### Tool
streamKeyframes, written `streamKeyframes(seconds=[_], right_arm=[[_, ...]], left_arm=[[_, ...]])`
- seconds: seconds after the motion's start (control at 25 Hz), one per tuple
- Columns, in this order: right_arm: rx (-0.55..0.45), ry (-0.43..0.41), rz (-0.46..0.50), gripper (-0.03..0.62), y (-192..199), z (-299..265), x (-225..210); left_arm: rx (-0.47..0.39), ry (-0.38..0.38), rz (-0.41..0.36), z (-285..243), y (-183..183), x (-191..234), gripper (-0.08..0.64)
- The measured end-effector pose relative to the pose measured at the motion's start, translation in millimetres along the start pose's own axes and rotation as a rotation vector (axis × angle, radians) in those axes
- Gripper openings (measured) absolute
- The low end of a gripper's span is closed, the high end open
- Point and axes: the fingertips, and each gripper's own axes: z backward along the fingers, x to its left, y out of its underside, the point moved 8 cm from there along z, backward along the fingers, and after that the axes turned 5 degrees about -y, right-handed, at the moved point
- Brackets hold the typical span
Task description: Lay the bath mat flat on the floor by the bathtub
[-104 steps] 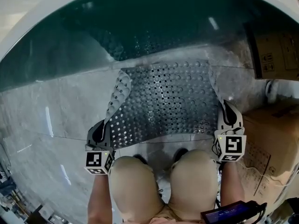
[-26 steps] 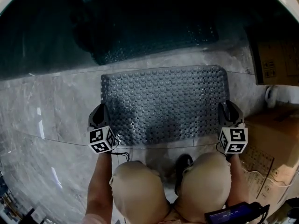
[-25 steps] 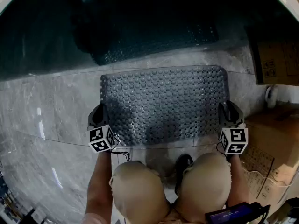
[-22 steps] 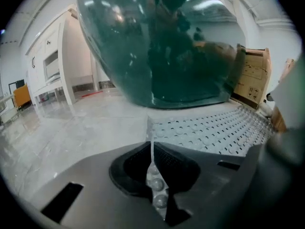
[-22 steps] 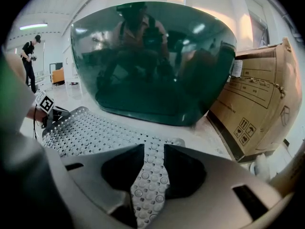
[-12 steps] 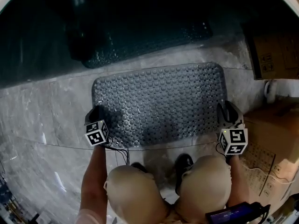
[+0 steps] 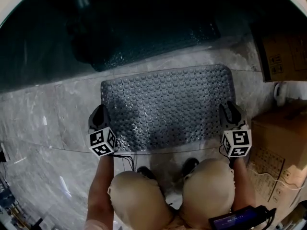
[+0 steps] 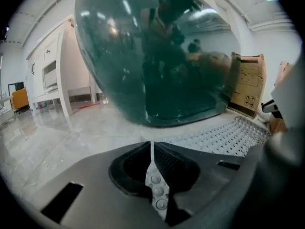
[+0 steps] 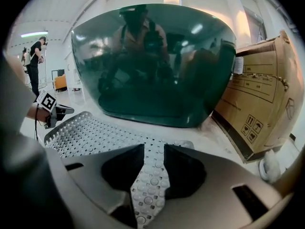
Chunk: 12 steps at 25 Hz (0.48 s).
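A grey studded bath mat (image 7: 168, 107) lies spread on the marble floor in front of the dark green bathtub (image 7: 144, 23). My left gripper (image 7: 100, 116) is shut on the mat's near left corner. My right gripper (image 7: 230, 113) is shut on its near right corner. In the left gripper view a thin strip of mat (image 8: 156, 194) sits pinched between the jaws of the left gripper (image 8: 152, 151), with the tub (image 8: 157, 56) ahead. In the right gripper view the right gripper (image 9: 152, 152) clamps a wider strip of mat (image 9: 148, 187), and the sheet (image 9: 90, 132) runs left along the floor.
Cardboard boxes (image 7: 280, 143) stand on the right, with another box (image 7: 283, 56) further back beside the tub. The person's knees (image 7: 172, 195) are just behind the mat. A white cabinet (image 8: 52, 75) stands far left. Grey marble floor (image 7: 43, 123) extends to the left.
The mat, held up with its left edge curled several seconds ago, now lies flat, studs up. In the last half second both grippers and the mat shifted slightly; the jaws stay shut.
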Motion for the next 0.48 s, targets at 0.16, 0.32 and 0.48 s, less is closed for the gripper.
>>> streamKeyframes(seconds=[0.16,0.32,0.48], right_arm=[[-0.065,-0.050,0.007,0.140,-20,-13,14],[-0.197,-0.121,0.024,0.138,-53,-29,39],[-0.297,-0.164,0.031,0.132,-81,-38,54]], left_arm=[[-0.123,0.030,0.004,11,-44,-17,0.041],[-0.252,0.043,-0.041,22,-81,-35,0.034],[-0.324,0.055,-0.064,26,-106,-52,0.031]])
